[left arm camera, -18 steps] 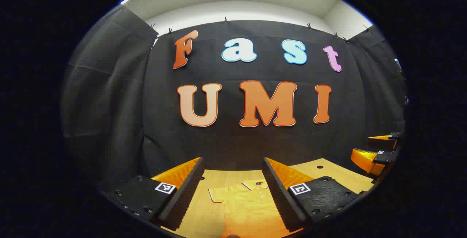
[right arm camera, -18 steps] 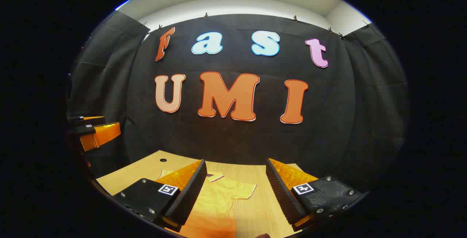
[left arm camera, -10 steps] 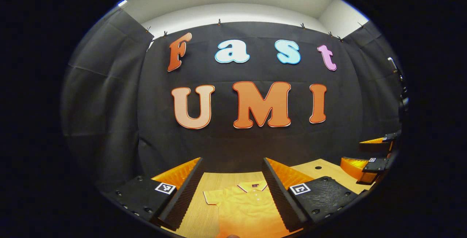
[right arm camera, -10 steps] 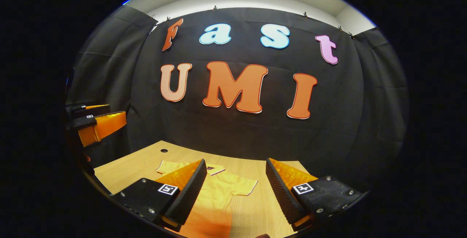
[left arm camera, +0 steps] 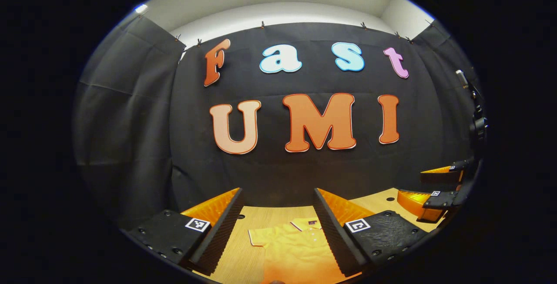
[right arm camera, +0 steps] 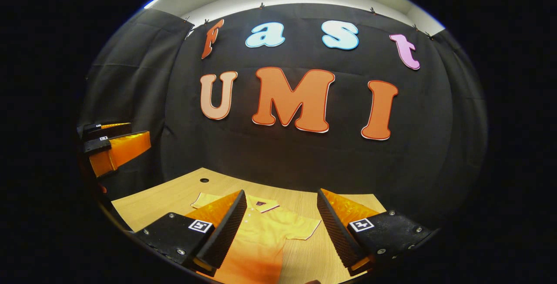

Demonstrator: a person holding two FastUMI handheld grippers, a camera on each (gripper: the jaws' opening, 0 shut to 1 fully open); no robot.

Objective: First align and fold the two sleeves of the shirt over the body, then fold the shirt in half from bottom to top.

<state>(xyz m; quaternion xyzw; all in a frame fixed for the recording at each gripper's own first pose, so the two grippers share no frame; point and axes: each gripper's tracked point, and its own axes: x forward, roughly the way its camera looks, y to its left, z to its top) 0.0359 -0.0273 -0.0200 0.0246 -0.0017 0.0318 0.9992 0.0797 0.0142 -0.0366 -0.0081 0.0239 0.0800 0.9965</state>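
A yellow polo shirt [left arm camera: 291,247] lies flat on a light wooden table [left arm camera: 256,214], collar toward the black cloth wall and both short sleeves spread out to the sides. The left gripper [left arm camera: 277,227] hovers above the shirt with its two fingers spread wide, gripping nothing. The right gripper [right arm camera: 282,227] is likewise spread apart and empty over the shirt [right arm camera: 265,236]. In the left gripper view the right gripper also appears far to the right, above the table
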